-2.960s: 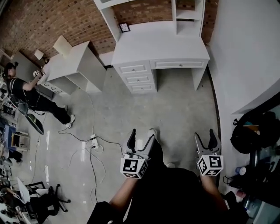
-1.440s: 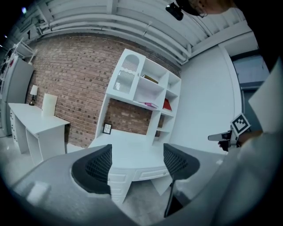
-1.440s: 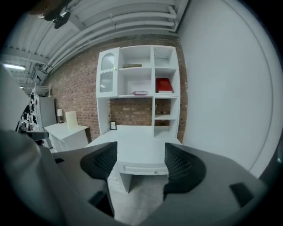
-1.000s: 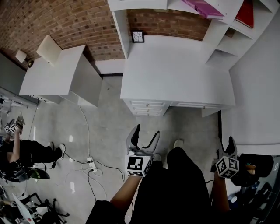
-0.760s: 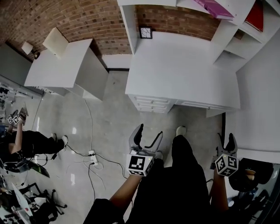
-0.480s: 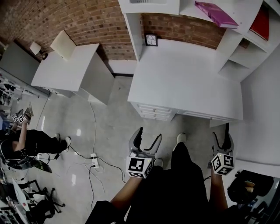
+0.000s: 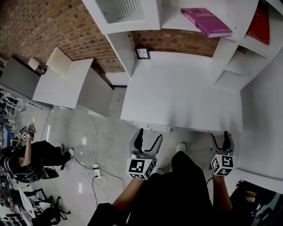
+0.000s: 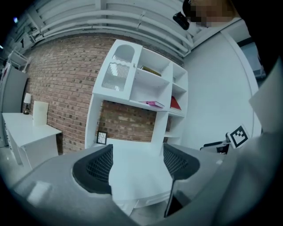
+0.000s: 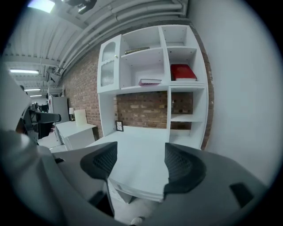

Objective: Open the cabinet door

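**Q:** Where does the task's object lie?

**A:** The cabinet door (image 7: 120,9) is at the upper left of the head view. It is a ribbed, glazed panel closing the leftmost bay of the white hutch above the desk (image 7: 181,92). It appears shut. It also shows at the upper left of the left gripper view (image 8: 117,70) and of the right gripper view (image 9: 107,66). The open shelf to its right carries a pink book (image 7: 205,22).

**Q:** And the two claws?

**A:** The left gripper (image 7: 149,135), lower centre, has its jaws apart, with only the distant desk top showing between them. The right gripper (image 7: 219,135), lower right, is likewise spread and empty. Both hang low by the desk's front edge, well apart from the door.

**Q:** How will the door handle?

**A:** As a judgement, it is light, with a stiff frame swinging on hinges, and its pane is fragile and probably slick. Take hold at the frame's free edge or at a knob, never on the glass. Any knob is too small to make out here.
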{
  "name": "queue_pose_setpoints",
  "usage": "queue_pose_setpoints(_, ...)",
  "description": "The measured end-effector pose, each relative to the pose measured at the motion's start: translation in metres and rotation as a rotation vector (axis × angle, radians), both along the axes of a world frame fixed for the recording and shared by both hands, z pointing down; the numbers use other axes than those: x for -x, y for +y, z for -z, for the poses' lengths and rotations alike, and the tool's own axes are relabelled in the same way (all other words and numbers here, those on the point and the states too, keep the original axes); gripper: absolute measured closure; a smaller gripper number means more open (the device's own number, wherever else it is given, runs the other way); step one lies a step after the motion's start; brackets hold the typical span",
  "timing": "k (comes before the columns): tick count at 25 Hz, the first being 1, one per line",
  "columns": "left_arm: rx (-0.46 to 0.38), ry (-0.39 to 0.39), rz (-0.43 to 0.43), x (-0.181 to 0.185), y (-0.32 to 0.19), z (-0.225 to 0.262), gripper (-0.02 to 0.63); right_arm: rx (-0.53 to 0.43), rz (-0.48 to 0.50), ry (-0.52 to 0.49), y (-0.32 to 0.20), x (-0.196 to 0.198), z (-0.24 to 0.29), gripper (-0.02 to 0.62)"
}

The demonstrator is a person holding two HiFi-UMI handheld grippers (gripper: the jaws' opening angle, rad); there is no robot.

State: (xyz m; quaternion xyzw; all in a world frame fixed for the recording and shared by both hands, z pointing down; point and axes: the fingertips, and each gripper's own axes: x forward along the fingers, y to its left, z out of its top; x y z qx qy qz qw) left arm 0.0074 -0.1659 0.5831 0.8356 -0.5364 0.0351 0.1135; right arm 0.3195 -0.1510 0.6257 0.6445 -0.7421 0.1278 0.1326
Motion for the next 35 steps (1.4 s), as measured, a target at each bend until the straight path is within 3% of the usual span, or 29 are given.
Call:
queue_pose_setpoints(13,-0.033,-0.035,0.052,-0.052,-0.078,0.027,0.250,-0.017,0.159,-0.069,-0.092,-0.010,-0.002,0.278)
queue_pose_setpoints(18,-0.024,0.015,0.098,-0.060,-0.114,0.038,0.250,-0.010,0.230,-0.091,-0.120,-0.005,-0.006,0.276)
queue_pose_setpoints(22,-0.041,0.012,0.099,-0.065,-0.135,0.052,0.250,-0.025,0.269,-0.101,-0.138,0.000,0.003,0.278)
queue_pose_setpoints(28,-0.115,0.089,0.099,-0.053,-0.181,0.100,0.250,-0.011,0.267,-0.130,-0.162,0.019,0.003,0.278)
queue_pose_setpoints(31,-0.154,0.085,0.071,-0.050,-0.210,0.131,0.250,-0.005,0.265,-0.162,-0.174,0.037,0.008,0.276)
queue_pose_setpoints(35,-0.229,0.094,0.008,-0.051,-0.244,0.188,0.250,-0.071,0.284,-0.186,-0.200,0.057,0.034,0.278)
